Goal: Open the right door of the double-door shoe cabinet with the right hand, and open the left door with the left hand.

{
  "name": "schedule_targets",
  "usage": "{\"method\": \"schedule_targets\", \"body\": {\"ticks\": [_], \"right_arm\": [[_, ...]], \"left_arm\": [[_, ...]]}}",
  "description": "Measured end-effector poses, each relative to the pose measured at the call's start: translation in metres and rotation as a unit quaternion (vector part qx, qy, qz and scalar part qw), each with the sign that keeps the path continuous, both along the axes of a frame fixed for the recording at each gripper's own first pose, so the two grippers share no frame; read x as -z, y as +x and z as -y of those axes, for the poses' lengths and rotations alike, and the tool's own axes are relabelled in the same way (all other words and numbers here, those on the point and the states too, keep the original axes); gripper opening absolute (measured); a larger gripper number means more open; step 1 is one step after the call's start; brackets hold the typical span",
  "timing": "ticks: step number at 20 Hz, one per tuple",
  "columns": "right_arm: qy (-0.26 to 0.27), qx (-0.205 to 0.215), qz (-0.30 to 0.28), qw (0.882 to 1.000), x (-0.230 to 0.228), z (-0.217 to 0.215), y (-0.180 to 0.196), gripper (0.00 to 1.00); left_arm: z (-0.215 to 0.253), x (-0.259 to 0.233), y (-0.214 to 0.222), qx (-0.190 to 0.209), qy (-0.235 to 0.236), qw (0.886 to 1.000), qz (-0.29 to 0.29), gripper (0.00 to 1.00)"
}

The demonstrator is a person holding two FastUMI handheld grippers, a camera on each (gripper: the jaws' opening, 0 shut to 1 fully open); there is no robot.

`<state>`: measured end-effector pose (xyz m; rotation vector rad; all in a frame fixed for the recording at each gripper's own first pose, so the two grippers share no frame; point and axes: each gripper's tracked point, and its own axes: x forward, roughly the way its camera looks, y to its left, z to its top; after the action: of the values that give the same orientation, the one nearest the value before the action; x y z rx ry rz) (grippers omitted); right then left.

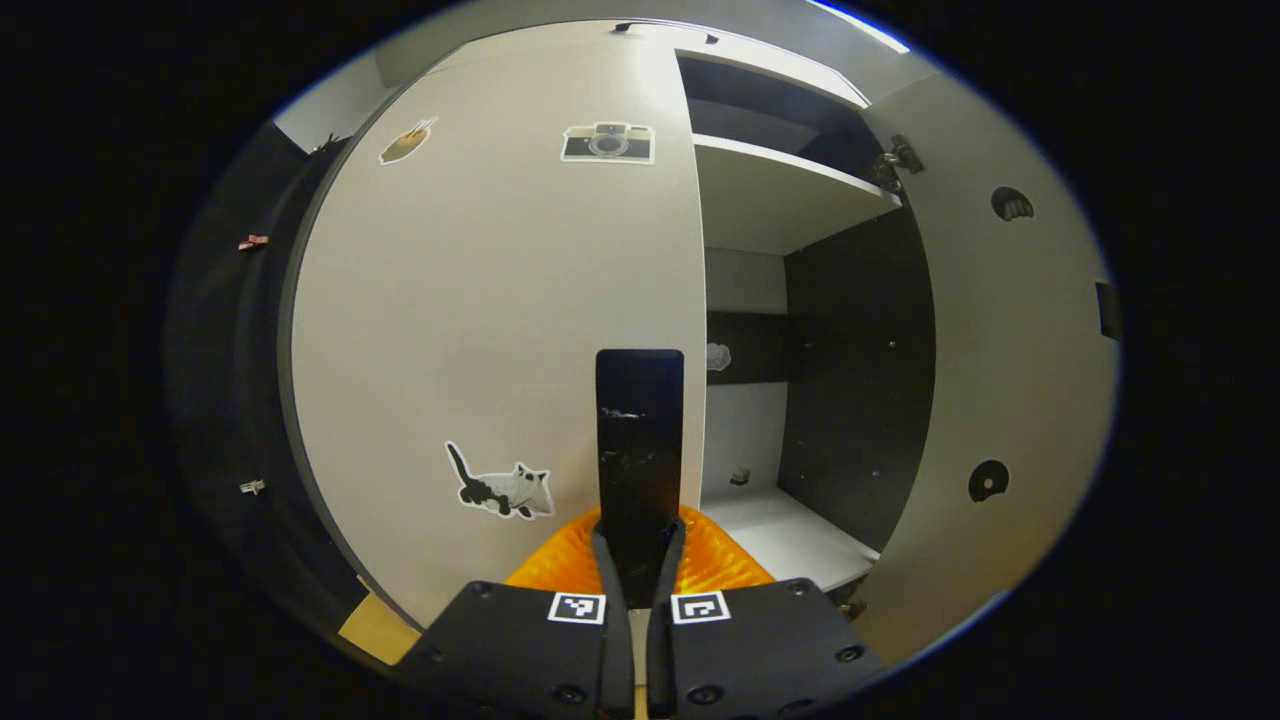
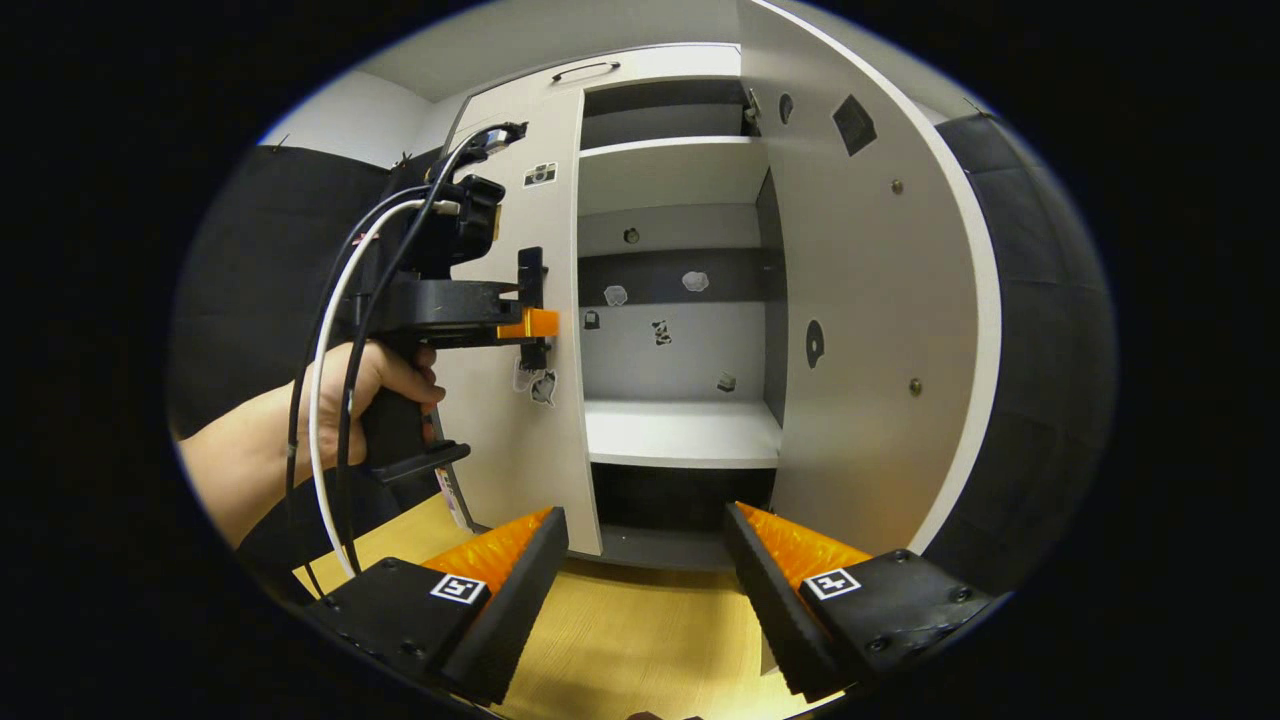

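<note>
Right door point(image 2: 880, 300) already swung wide at three o'clock; right gripper point(image 2: 645, 560) spread, idle. Left gripper point(image 1: 640, 560) apparently pinching left door's point(image 1: 480, 320) handle point(image 1: 640, 440), to pull.

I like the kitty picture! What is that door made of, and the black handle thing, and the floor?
The left door looks like smooth, matt white coated board; its flat, even face hints so. The cat sticker seems printed paper or vinyl. The handle looks glossy black, plastic or metal. The floor shows wood grain, maybe laminate.
</note>
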<state>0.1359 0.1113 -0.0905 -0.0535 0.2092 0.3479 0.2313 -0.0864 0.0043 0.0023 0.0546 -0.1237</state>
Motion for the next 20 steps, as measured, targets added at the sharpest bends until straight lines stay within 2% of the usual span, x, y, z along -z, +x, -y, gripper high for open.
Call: {"method": "schedule_targets", "body": {"ticks": [8,12,17,20], "right_arm": [[-0.009,0.009,-0.019,1.000,0.010,-0.011,-0.009,1.00],[-0.005,0.010,-0.021,1.000,0.010,-0.025,-0.015,0.99],[-0.007,0.009,-0.030,0.999,0.016,-0.043,-0.024,0.99],[-0.005,0.018,-0.024,1.000,0.013,-0.047,-0.026,0.99]], "left_arm": [[-0.012,0.001,-0.013,-0.001,0.004,1.000,0.007,0.10],[-0.019,0.000,-0.016,0.002,-0.035,0.999,-0.002,0.10],[-0.026,-0.001,-0.024,0.002,-0.024,1.000,-0.004,0.09],[-0.036,0.001,-0.033,-0.004,-0.035,0.999,-0.011,0.08]]}}
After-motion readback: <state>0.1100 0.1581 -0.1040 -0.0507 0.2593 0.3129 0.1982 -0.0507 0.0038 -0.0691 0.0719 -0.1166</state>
